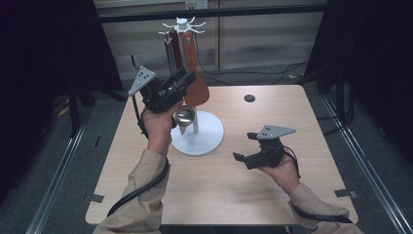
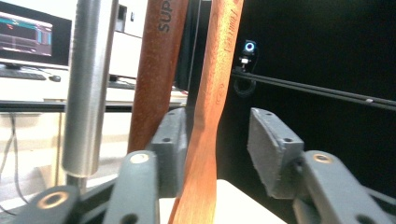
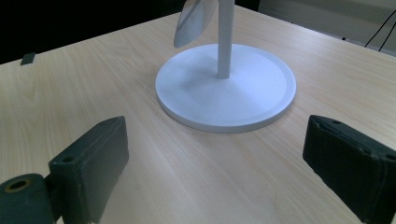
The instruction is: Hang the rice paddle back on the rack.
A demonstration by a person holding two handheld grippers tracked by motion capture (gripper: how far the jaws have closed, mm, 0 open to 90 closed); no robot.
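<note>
Wooden spatula point(image 2: 205, 140) hanging loose between half-open left tongs point(image 1: 182, 80); back straight off, right tongs point(image 1: 246, 146) wide, idle.

Left gripper point(image 1: 187, 78) raised, jaws parted; right gripper point(image 1: 245, 146) held low, jaws wide apart.

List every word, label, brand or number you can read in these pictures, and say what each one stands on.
"SUP", cut off by the frame's top edge: dark letters on the darker wooden handle in the left gripper view.
Faint stamped lettering on the lighter wooden spatula between the left gripper jaws: too blurred to read.
Coloured bars on the monitor behind: too small to read.
Nothing legible in the high view or the right gripper view.
</note>
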